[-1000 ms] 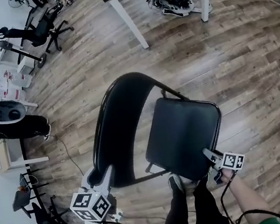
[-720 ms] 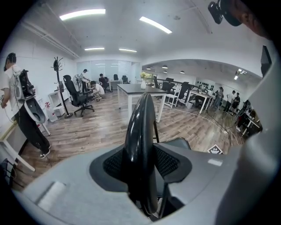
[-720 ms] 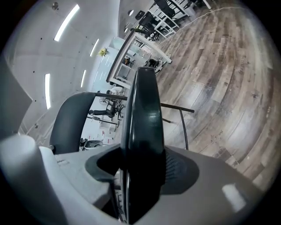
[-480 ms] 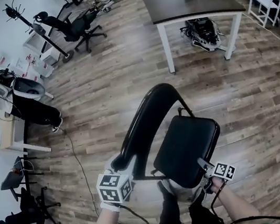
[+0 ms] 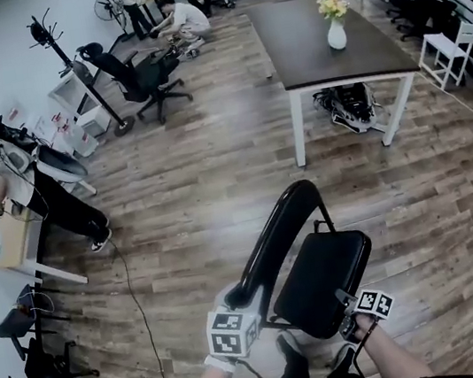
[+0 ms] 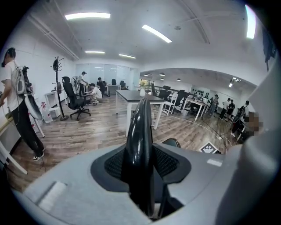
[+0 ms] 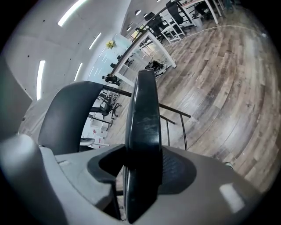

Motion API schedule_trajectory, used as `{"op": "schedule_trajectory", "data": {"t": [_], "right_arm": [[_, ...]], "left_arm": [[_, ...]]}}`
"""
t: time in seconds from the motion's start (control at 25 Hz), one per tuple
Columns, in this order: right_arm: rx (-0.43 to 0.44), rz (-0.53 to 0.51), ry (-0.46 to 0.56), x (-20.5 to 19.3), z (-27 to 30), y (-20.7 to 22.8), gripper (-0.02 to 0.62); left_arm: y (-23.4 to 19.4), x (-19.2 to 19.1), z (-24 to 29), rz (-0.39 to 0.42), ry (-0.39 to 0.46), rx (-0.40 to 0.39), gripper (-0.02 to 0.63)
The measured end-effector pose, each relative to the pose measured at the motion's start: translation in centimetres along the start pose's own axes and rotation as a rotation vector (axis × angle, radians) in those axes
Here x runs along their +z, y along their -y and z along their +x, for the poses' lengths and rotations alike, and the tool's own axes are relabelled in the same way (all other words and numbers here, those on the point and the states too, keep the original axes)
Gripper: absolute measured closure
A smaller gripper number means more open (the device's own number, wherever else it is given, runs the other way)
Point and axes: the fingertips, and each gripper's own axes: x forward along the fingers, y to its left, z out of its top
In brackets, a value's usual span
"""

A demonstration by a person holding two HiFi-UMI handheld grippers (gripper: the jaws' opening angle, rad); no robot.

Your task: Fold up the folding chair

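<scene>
The black folding chair stands on the wood floor just in front of me, its curved backrest (image 5: 280,226) to the left of its padded seat (image 5: 323,275). My left gripper (image 5: 240,303) is shut on the backrest's near rim; the left gripper view shows that rim (image 6: 139,132) edge-on, pinched between both pads. My right gripper (image 5: 349,315) grips the seat's near corner, and in the right gripper view the seat edge (image 7: 143,118) runs upright between the pads. Both grippers' jaws have just been closing, each with its chair part between them. The seat is tipped up toward the backrest.
A dark table (image 5: 303,47) with white legs and a flower vase (image 5: 336,30) stands beyond the chair, with gear (image 5: 351,109) under it. An office chair (image 5: 141,76), a coat rack (image 5: 62,56) and people (image 5: 11,181) are at the left. A cable (image 5: 136,299) trails over the floor.
Both grippers have risen with the chair parts they hold. The seat has tipped up closer to the backrest. The head view has lifted and shows more of the room.
</scene>
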Motion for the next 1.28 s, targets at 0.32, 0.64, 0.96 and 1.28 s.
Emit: {"op": "schedule_trajectory", "data": {"t": [0.32,0.64,0.96,1.28], "right_arm": [[-0.082,-0.014,0.014,-0.6,2.2,-4.0,0.371],[-0.135,-0.032,0.025,-1.2,4.4,-8.5,0.38],[-0.205,-0.036,0.031,-1.2,5.0,-11.3,0.382],[-0.181,-0.033,-0.002,-1.4,5.5,-13.2,0.382]], "left_arm": [[-2.3,0.3,-0.4,-0.021,-0.006,-0.011,0.445],[-2.9,0.7,-1.1,-0.002,0.01,0.031,0.445],[0.2,1.7,-2.2,0.044,0.04,0.038,0.448],[4.2,1.6,-2.7,0.101,0.041,0.07,0.451]]}}
